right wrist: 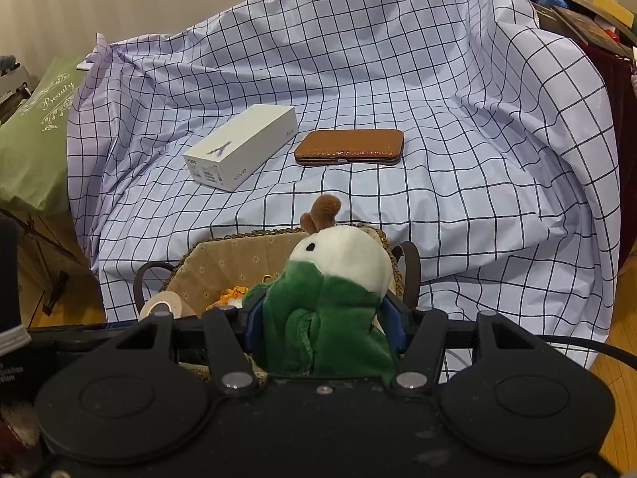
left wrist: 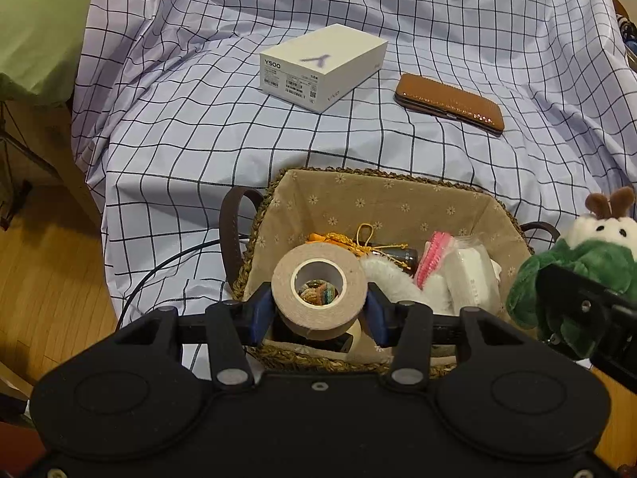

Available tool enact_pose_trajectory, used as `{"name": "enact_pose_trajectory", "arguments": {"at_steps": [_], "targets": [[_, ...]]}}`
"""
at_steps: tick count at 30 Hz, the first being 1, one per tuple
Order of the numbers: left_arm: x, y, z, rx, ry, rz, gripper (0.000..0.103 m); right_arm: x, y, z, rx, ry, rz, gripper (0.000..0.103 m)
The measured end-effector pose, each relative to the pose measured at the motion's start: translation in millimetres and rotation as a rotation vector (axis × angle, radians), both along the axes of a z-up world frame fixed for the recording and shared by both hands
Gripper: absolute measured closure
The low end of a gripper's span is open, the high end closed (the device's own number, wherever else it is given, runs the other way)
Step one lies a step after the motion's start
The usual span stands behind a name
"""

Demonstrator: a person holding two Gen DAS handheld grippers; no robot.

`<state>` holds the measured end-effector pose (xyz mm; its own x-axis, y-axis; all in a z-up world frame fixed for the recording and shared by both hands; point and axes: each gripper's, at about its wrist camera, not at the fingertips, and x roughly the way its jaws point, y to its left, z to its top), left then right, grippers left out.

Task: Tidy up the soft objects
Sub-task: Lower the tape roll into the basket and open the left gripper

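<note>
Judging from how things lie, we are partway through: the woven basket (left wrist: 306,362), low in the middle of the left wrist view, already holds a fluffy white piece (left wrist: 392,275), a pink brush (left wrist: 432,257), a white packet (left wrist: 473,275) and an orange tasselled item (left wrist: 338,241), while two things are not yet set down. On the checked cloth (left wrist: 239,139) above, the white phone box (left wrist: 322,65) and the brown case (left wrist: 450,103) sit upper centre, well apart from the basket; both look hard, so we judge they may stay.

Our right gripper (right wrist: 324,328) is clenched on the green and white plush toy (right wrist: 330,290), low centre in the right wrist view, just over the basket's right rim; it looks squashy, with brown antlers and a black dot eye. Our left gripper (left wrist: 320,308) grasps a beige tape roll (left wrist: 318,290) over the basket's near side, coloured hair ties (left wrist: 318,294) showing through its core
</note>
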<state>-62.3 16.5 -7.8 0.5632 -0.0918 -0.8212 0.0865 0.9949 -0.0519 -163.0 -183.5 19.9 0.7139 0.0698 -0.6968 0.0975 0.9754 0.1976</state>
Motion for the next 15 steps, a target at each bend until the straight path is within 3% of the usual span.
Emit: {"name": "enact_pose_trajectory", "arguments": {"at_steps": [2, 5, 15], "targets": [[-0.2, 0.8, 1.8, 0.001, -0.012, 0.006, 0.053, 0.7, 0.0, -0.4, 0.000, 0.002, 0.000, 0.046], [-1.3, 1.8, 5.5, 0.005, -0.036, 0.016, 0.040, 1.2, -0.6, -0.5, 0.001, 0.003, 0.003, 0.046], [-3.2, 9.8, 11.3, 0.013, -0.066, 0.074, 0.037, 3.8, 3.6, -0.6, -0.007, 0.007, 0.029, 0.046]]}}
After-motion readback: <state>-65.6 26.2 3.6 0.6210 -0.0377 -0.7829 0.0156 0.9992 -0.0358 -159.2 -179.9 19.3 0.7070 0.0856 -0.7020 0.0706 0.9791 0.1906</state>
